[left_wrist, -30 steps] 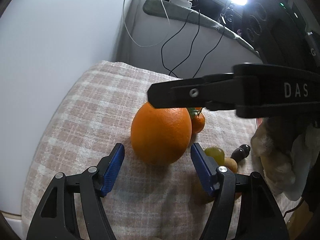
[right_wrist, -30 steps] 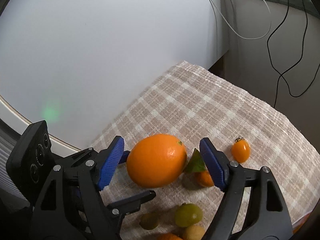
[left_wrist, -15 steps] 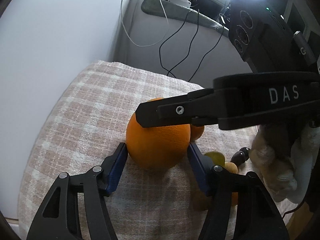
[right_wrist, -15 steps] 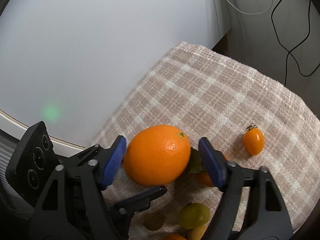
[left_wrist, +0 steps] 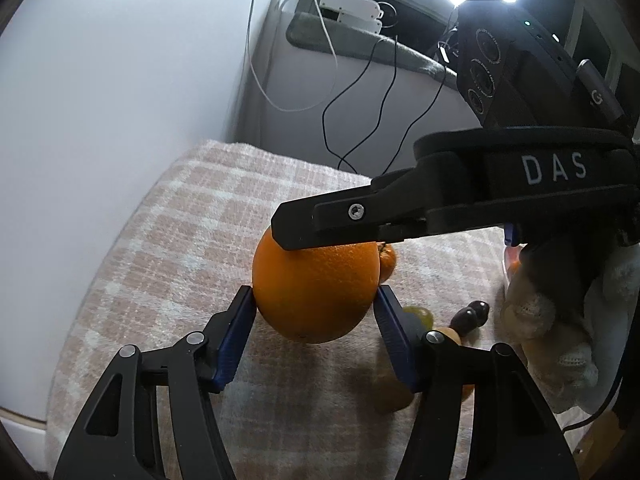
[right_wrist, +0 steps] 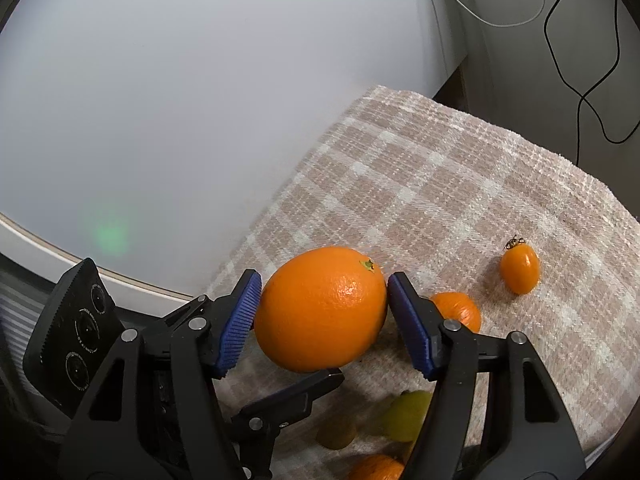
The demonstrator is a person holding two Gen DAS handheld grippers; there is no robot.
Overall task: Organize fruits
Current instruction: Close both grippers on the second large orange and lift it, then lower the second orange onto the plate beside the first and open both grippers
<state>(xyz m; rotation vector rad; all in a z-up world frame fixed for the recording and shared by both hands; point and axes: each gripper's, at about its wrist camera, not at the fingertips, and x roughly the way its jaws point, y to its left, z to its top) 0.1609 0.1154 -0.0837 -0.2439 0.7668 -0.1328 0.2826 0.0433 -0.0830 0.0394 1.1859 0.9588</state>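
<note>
A large orange (left_wrist: pixel 316 292) sits over the checked cloth (left_wrist: pixel 192 248), and both grippers hold it from opposite sides. My left gripper (left_wrist: pixel 314 294) is shut on it, blue pads pressed to its left and right flanks. My right gripper (right_wrist: pixel 324 280) is closing its jaws, with its pads touching the same orange (right_wrist: pixel 320 312) on both sides. One right finger (left_wrist: pixel 360 216) crosses the orange's far top in the left wrist view. A left finger (right_wrist: pixel 296 396) shows under the orange in the right wrist view.
Around it lie a small mandarin (right_wrist: pixel 456 310), an orange cherry tomato (right_wrist: pixel 519 270), a green grape (right_wrist: pixel 408 416) and a dark oblong fruit (left_wrist: pixel 472 316). A gloved hand (left_wrist: pixel 540 320) is at the right. A white wall bounds the cloth's left edge; cables (left_wrist: pixel 360 92) hang behind.
Both pairs of jaws have narrowed from standing clear of the orange to touching its sides. The right gripper's finger now lies lower across the orange's top in the left wrist view.
</note>
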